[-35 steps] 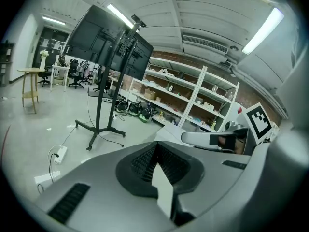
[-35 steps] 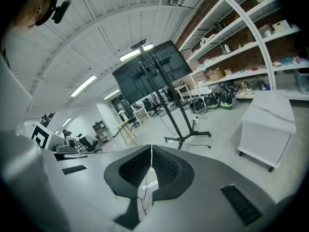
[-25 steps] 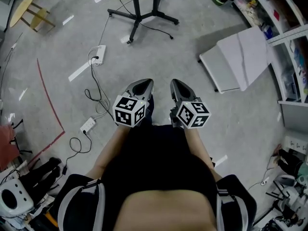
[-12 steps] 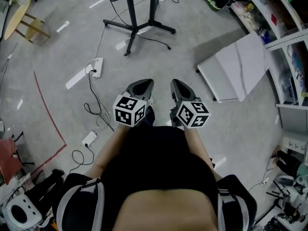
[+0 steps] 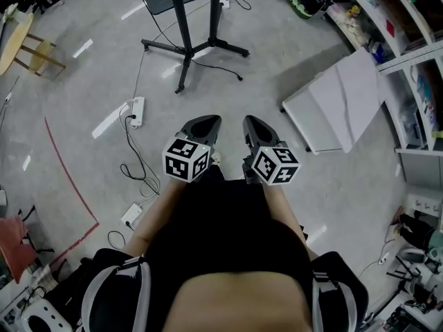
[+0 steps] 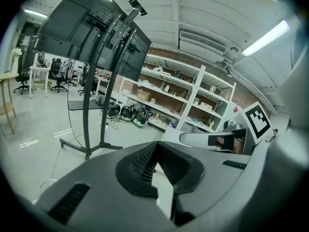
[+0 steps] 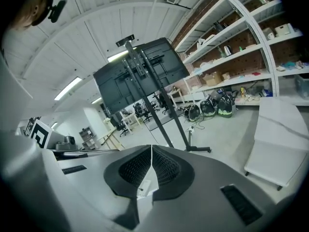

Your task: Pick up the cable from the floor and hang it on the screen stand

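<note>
Cable (image 5: 138,156) lay loose on the floor (image 5: 83,81), off to the person's left: thin, black, snaking btw a white power strip (image 5: 136,111) and a 2nd plug block (image 5: 131,215). Screen stand (image 5: 179,12) stood ahead, well apart from it. Left gripper (image 5: 205,121) and right gripper (image 5: 250,122) were held side by side in front of the person, both w/ jaws closed on nothing, neither touching the cable.

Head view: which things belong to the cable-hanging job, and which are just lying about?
Job: black floor cable, screen stand, left tool, right tool, both shut and empty.
Lying about: power strip, white table, wooden stool, shelves.
</note>
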Demonstrator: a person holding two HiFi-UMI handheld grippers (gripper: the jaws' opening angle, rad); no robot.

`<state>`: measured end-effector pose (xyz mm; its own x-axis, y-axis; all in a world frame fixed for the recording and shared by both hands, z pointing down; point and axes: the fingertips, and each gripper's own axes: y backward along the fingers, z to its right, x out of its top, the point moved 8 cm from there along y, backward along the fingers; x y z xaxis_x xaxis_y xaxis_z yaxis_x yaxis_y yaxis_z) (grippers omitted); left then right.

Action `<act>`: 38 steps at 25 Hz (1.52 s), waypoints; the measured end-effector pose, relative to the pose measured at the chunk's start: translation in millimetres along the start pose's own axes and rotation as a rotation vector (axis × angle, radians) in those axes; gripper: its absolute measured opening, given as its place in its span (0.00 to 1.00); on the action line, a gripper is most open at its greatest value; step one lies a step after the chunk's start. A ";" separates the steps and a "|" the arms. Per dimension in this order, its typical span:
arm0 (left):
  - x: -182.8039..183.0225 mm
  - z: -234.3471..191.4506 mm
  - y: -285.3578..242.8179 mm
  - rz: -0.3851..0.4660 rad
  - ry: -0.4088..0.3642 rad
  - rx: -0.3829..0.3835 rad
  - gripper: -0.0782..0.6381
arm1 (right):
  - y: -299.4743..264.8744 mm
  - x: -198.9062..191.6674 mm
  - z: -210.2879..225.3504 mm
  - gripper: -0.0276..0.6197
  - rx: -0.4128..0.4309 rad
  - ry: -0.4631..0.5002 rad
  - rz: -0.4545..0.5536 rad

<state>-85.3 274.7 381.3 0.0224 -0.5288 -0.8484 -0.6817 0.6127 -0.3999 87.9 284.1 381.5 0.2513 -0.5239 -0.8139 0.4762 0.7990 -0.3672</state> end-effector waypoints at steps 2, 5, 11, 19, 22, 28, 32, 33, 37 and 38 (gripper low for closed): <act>4.5 -6.7 -6.0 -0.005 -0.014 -0.007 0.12 | -8.1 4.7 2.7 0.08 -0.010 -0.006 0.011; 7.0 -13.5 -9.9 -0.011 -0.015 -0.014 0.12 | -15.3 8.7 3.0 0.08 -0.016 -0.006 0.016; 6.0 -17.5 -14.5 -0.019 0.005 -0.033 0.12 | -18.8 12.9 6.3 0.08 -0.029 -0.022 0.010; 17.8 -28.3 -22.1 -0.016 0.002 -0.008 0.12 | -31.6 25.8 12.0 0.08 -0.047 -0.021 0.013; 21.3 -35.1 -25.4 -0.008 0.019 0.000 0.12 | -38.8 25.6 14.2 0.08 -0.052 -0.025 0.003; 22.4 -42.8 -41.3 -0.035 0.024 0.009 0.12 | -52.1 32.0 28.1 0.08 -0.049 -0.042 -0.004; 30.7 -52.0 -60.6 -0.050 0.024 0.010 0.12 | -68.0 42.1 42.7 0.08 -0.049 -0.050 -0.009; 34.6 -54.2 -66.4 -0.050 0.022 0.011 0.12 | -72.5 45.6 47.3 0.08 -0.048 -0.052 -0.011; 50.4 -63.4 -90.9 -0.049 0.017 0.019 0.12 | -92.7 61.3 66.3 0.08 -0.043 -0.060 -0.015; 54.2 -66.5 -97.4 -0.050 0.018 0.021 0.12 | -98.5 66.0 70.6 0.08 -0.041 -0.061 -0.016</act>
<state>-66.4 147.4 397.3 0.0426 -0.5697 -0.8207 -0.6644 0.5973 -0.4491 117.1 150.0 395.7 0.2951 -0.5528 -0.7793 0.4459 0.8011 -0.3993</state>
